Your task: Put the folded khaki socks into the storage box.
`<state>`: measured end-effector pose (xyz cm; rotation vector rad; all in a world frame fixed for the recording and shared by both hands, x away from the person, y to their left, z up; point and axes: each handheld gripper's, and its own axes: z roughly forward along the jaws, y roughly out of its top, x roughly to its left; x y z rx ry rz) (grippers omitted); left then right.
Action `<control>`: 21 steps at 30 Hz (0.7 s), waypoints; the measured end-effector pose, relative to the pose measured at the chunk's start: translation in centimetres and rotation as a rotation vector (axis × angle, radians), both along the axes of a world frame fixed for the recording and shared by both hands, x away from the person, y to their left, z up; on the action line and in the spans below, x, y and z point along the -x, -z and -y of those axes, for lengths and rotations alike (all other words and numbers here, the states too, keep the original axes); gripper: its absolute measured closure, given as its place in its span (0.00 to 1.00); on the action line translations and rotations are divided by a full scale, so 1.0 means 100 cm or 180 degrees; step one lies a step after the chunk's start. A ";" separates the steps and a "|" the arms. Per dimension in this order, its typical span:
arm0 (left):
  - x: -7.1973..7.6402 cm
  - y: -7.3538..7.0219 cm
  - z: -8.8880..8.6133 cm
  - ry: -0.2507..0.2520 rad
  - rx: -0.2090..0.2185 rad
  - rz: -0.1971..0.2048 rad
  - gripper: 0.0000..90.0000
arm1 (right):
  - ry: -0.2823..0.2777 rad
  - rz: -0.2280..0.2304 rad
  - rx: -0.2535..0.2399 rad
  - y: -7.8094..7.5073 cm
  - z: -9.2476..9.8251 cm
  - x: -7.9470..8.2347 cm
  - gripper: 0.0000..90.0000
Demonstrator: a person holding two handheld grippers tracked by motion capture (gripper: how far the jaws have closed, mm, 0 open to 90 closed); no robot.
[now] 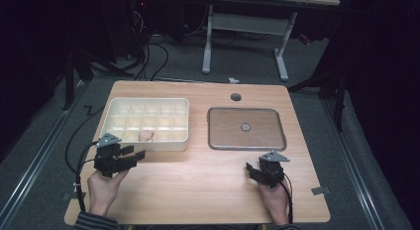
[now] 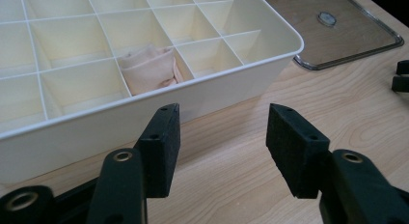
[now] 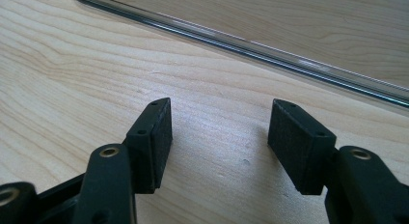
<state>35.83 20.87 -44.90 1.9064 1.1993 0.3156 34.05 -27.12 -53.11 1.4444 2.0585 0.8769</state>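
A cream divided box with several compartments stands on the left half of the wooden table. A folded pale pink cloth lies in one front-row compartment. A clear flat lid with a round knob lies to the box's right. My left gripper is open just in front of the box's near wall, nothing between its jaws. My right gripper is open over bare wood, just short of the lid's near edge.
The table has a round cable hole at the back. Cables trail off the left side onto the grey floor. A white-legged desk frame stands behind the table. The right gripper's jaw tips appear at the left gripper view's right edge.
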 end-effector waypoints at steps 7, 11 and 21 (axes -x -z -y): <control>0.003 0.003 0.003 0.0011 0.0009 -0.0021 0.51 | -0.0002 0.0000 0.0001 0.000 0.000 0.000 0.46; 0.005 0.005 0.005 0.0031 0.0023 -0.0026 0.51 | -0.0002 0.0001 0.0002 0.000 0.000 0.000 0.46; 0.006 0.009 0.011 0.0101 0.0065 -0.0033 0.49 | -0.0003 -0.0003 -0.0003 0.000 0.000 0.000 0.46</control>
